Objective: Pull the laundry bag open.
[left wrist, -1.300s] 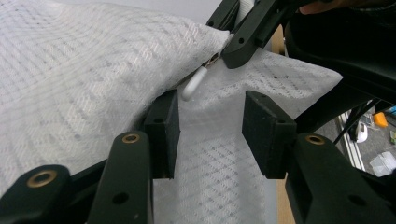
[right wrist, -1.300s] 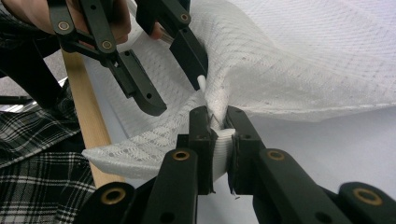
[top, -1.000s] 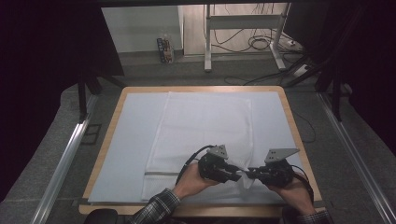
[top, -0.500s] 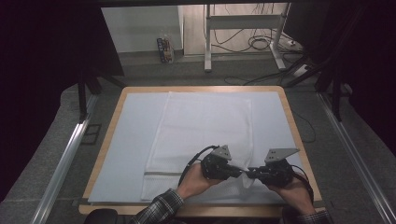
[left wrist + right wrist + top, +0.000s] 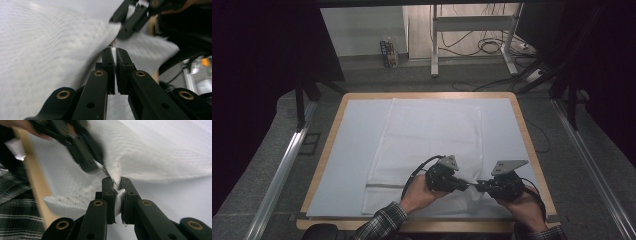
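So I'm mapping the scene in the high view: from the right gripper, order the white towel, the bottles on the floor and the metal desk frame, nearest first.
1. White towel: on the table, pinched in the right gripper jaws.
2. Metal desk frame: on the floor beyond the table's far edge.
3. Bottles: far left on the floor; close to the frame's distance, so hard to call.

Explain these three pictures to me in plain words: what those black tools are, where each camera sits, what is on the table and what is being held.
A person sits at a wooden table holding a hand-operated two-jaw clamp in each hand: the left gripper and the right gripper. The wide picture comes from a fixed camera above the person, looking forward and down. The two close-ups come from small cameras riding on each gripper, looking along its black jaws. A pale blue sheet covers the table, and a white towel lies on it. Both grippers are shut on the towel near its front right corner, tips almost meeting, with cloth pinched between the jaws.
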Demonstrator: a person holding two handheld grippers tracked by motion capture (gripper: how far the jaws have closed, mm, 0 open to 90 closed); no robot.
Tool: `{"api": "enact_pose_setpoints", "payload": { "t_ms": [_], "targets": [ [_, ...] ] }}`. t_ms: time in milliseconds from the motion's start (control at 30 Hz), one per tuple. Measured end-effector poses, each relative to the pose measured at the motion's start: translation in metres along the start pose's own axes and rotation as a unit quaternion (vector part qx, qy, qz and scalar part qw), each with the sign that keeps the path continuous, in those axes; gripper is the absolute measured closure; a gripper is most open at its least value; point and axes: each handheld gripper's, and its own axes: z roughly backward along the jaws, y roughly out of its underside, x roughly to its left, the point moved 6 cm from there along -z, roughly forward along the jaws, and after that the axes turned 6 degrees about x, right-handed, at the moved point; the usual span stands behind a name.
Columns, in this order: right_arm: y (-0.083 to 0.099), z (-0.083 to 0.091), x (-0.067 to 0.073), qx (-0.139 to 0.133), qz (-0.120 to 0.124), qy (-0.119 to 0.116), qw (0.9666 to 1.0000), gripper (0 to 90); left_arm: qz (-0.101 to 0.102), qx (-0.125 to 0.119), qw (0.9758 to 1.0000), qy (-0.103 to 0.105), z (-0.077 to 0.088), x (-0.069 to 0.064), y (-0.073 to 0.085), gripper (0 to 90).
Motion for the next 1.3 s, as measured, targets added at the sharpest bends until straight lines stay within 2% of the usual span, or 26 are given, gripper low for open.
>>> {"api": "enact_pose_setpoints", "payload": {
  "t_ms": [33,67,100,133,600,1300],
  "targets": [
    [0.002,0.000,-0.003,0.005,-0.001,0.016,0.9999,82.7,0.012,-0.007,0.9999,0.007,0.005,0.004,0.005,87.6],
    [0.002,0.000,-0.003,0.005,-0.001,0.016,0.9999,82.7,0.012,-0.007,0.9999,0.007,0.005,0.004,0.005,87.6],
    [0.006,0.004,-0.010,-0.002,-0.023,0.007,0.9997,82.7,0.013,-0.009,0.9998,0.007,0.007,0.005,0.006,87.6],
    [0.008,0.005,-0.011,-0.002,-0.024,0.010,0.9996,82.7,0.013,-0.009,0.9998,0.009,0.009,0.006,0.008,87.6],
    [0.008,0.003,-0.007,0.000,-0.018,0.004,0.9998,82.6,0.020,-0.007,0.9997,0.010,0.013,0.006,0.016,87.5],
    [0.013,0.001,-0.011,0.012,-0.018,0.021,0.9996,82.4,0.034,-0.007,0.9994,-0.003,0.023,0.010,0.033,87.5]
  ]
}}
